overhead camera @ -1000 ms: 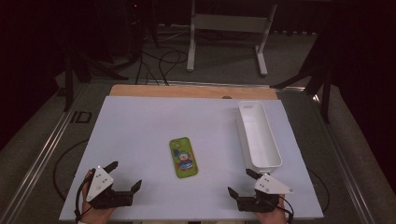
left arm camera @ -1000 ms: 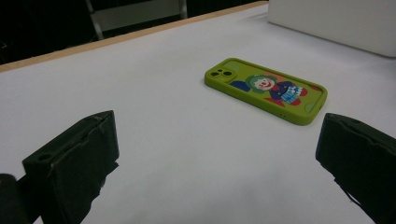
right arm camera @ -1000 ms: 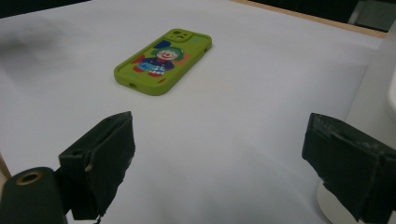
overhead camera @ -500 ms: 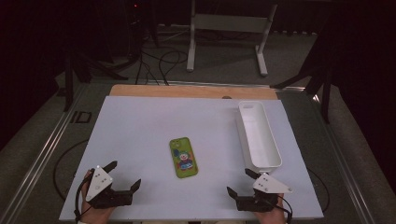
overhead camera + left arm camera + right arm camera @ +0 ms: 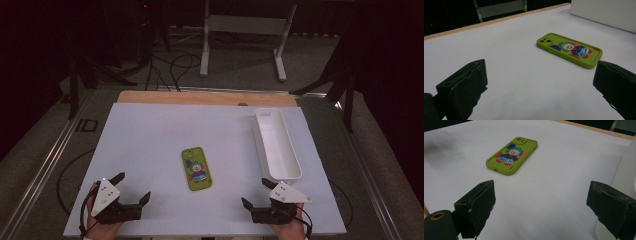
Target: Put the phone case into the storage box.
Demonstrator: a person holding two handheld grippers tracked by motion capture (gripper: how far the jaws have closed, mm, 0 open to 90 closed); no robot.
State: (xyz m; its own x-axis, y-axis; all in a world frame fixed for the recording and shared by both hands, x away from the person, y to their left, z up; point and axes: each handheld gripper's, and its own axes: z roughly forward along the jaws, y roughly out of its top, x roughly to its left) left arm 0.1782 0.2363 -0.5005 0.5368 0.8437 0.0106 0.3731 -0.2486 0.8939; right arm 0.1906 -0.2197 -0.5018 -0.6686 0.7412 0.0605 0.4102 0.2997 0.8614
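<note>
A green phone case (image 5: 196,168) with a clown picture lies face-down in the middle of the white table (image 5: 150,140). A long white tray (image 5: 276,144) stands at the right, empty. My left gripper (image 5: 131,188) rests near the front left edge, open, with nothing between its jaws. My right gripper (image 5: 256,193) rests near the front right edge, just in front of the tray's near end, also open and holding nothing. The phone case (image 5: 569,49) lies ahead and to the right in the left gripper view. In the right gripper view the phone case (image 5: 512,155) lies ahead and to the left.
A wooden strip (image 5: 205,97) runs along the table's far edge. Beyond it, a grey stand (image 5: 245,30) and cables (image 5: 175,65) sit on the dark floor. The tray's wall (image 5: 627,170) rises close on the right of the right gripper view.
</note>
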